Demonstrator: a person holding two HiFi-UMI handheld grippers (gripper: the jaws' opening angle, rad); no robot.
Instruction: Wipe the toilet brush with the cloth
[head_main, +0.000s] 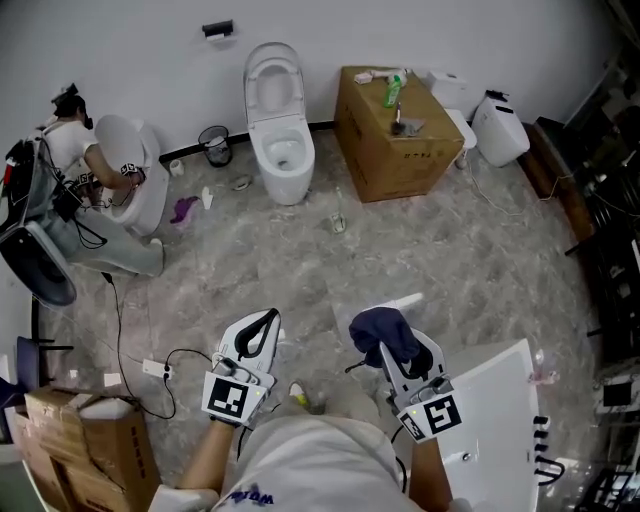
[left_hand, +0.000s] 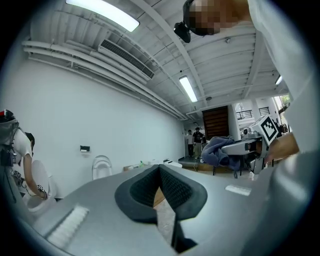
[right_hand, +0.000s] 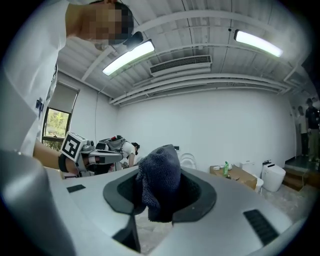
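Well in front of the toilet, the right hand-held gripper is clamping a dark blue cloth, and the left hand-held gripper is keeping its jaws closed on nothing. Just right of the toilet, a cardboard box is carrying a green bottle; the box's print is too small to read.

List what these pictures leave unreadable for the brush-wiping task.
Toilet brush: not identifiable in any view; floor items beside the toilet are too small in the head view.
Cloth: bunched in the right gripper, its folds hide its extent, both views.
Green bottle on the cardboard box: label too small, head view.
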